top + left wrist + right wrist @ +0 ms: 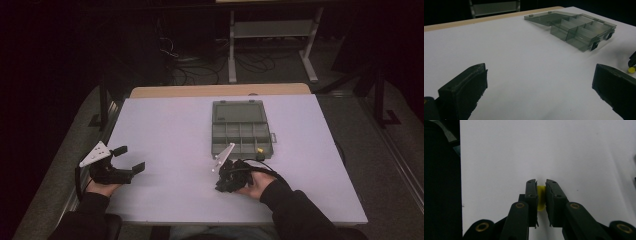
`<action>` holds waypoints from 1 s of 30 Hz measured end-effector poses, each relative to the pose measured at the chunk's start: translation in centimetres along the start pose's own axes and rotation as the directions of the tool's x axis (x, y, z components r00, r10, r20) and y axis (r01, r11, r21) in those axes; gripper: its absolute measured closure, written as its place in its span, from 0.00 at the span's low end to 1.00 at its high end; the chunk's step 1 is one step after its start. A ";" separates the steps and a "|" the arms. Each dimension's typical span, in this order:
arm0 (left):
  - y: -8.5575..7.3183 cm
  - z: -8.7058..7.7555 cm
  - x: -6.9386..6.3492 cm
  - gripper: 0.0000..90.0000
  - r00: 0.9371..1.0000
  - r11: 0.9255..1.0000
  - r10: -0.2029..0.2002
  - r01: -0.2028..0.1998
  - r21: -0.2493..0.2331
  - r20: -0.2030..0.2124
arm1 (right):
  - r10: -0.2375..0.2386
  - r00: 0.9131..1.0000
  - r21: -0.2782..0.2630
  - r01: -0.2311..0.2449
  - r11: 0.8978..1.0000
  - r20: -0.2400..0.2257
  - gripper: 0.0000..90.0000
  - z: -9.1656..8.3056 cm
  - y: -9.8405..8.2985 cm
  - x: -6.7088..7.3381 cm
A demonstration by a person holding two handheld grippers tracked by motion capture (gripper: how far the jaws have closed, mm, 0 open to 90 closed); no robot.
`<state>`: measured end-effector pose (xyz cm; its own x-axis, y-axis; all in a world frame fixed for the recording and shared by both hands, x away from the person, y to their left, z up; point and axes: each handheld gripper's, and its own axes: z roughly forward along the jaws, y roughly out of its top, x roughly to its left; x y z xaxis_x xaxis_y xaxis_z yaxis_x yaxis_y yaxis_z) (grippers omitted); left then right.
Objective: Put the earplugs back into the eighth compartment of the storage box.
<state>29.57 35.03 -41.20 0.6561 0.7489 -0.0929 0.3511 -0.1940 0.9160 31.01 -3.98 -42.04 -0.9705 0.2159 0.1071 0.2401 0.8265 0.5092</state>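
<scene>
- Right gripper (541, 195): jaws nearly together, pinching a small yellow piece (540, 198) between the pads. Piece looks like a plastic peg or cap, too hidden to tell the shape.
- In the high view the right gripper (256, 153) sits just in front of the organizer box (241, 126), near its front-right corner. The yellow piece (259, 150) shows as a dot beside that corner, right by the front latch, over the white table (165, 130), not in any compartment.
- Right hand (260, 184) wraps the gripper body from the near side; cable loops round toward the sleeve.
- Left gripper (131, 159): well to the left of the box, jaws spread wide, nothing between them. Its own view shows both black jaws far apart w/ bare table between.
- Left hand (102, 187) sits at the near-left table edge, far from the box.
- Box: grey see-through, lid laid open flat on the far side, compartments in rows on the near half. From the left gripper view (584, 31) the cells look empty, though the dim light makes that unsure.
</scene>
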 end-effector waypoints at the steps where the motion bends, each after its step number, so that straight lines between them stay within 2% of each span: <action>1: 0.0 0.0 0.0 0.00 1.000 1.000 0.000 0.000 0.000 0.000 | 0.000 1.000 0.000 0.000 1.000 0.000 0.88 0.0 0.0 0.0; 11: 0.0 0.0 0.0 0.00 1.000 1.000 0.001 -0.001 0.005 -0.001 | 0.018 0.999 -0.060 -0.016 0.998 0.030 0.88 -2.8 0.1 -0.9; 30: 0.0 0.0 0.1 0.00 1.000 1.000 -0.001 0.001 0.006 -0.001 | 0.081 0.992 -0.113 -0.070 0.991 0.094 0.88 -6.4 -0.9 -3.1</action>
<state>29.64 35.05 -41.25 0.6549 0.7500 -0.0933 0.3555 -0.1968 0.9137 33.65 -8.70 -37.40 -0.9417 0.3298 0.0671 0.3033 0.7451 0.5940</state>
